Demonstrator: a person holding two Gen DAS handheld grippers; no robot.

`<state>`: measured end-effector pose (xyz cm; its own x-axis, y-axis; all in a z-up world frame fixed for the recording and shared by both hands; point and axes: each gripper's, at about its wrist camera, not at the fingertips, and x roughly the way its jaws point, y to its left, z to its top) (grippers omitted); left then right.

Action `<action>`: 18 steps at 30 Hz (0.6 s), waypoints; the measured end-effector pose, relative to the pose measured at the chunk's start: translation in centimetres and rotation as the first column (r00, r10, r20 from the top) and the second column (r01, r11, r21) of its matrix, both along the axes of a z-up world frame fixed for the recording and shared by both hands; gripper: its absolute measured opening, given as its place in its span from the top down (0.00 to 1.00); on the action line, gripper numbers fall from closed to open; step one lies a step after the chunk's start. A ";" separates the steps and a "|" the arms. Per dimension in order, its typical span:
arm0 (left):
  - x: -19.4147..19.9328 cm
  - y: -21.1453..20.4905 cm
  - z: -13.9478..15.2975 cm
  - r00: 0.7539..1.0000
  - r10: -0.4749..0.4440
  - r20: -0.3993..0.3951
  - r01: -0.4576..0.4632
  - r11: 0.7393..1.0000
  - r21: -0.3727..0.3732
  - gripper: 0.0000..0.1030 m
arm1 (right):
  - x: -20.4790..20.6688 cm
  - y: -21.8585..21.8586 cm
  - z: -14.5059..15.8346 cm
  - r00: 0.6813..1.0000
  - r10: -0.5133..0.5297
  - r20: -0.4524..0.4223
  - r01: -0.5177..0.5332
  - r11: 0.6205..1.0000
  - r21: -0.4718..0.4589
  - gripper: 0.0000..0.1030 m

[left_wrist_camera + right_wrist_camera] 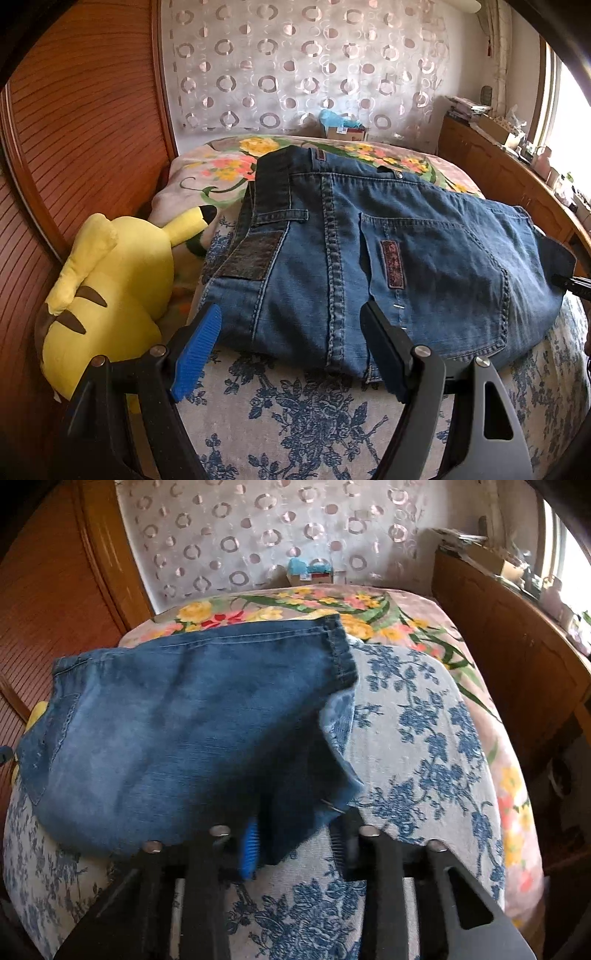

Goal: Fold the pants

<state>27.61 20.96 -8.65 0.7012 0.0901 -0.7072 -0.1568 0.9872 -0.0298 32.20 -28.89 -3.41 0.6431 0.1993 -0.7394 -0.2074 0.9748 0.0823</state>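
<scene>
Readable text: none in either view.
Jeans (369, 251) patch (392, 264): dark red embroidered marks, too blurred to read.
Box by curtain (341, 132): label illegible.

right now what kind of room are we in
Most likely a bedroom: the jeans lie on a bed with a floral bedspread, a yellow plush toy sits beside them, and a circle-patterned curtain hangs behind, next to a wooden cabinet.
</scene>
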 end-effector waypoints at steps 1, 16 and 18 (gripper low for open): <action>-0.1 0.2 0.1 1.000 0.001 0.001 -0.001 1.000 0.003 0.24 | 0.0 0.0 -0.1 1.000 0.008 0.004 -0.008 1.000 -0.004 0.79; 1.5 4.5 -2.3 0.992 0.111 -0.059 -0.113 0.993 -0.030 0.28 | 0.1 0.7 -1.3 0.999 0.029 0.022 -0.028 0.999 -0.037 0.83; 1.9 4.6 -2.9 0.991 0.113 -0.077 -0.116 0.993 -0.032 0.28 | 0.1 0.7 -1.3 0.999 0.029 0.023 -0.028 0.999 -0.037 0.83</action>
<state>29.49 25.56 -11.52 0.6326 0.1402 -0.7616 -0.2719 0.9611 -0.0490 32.29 -28.21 -4.68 0.6545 0.1911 -0.7315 -0.2368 0.9707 0.0417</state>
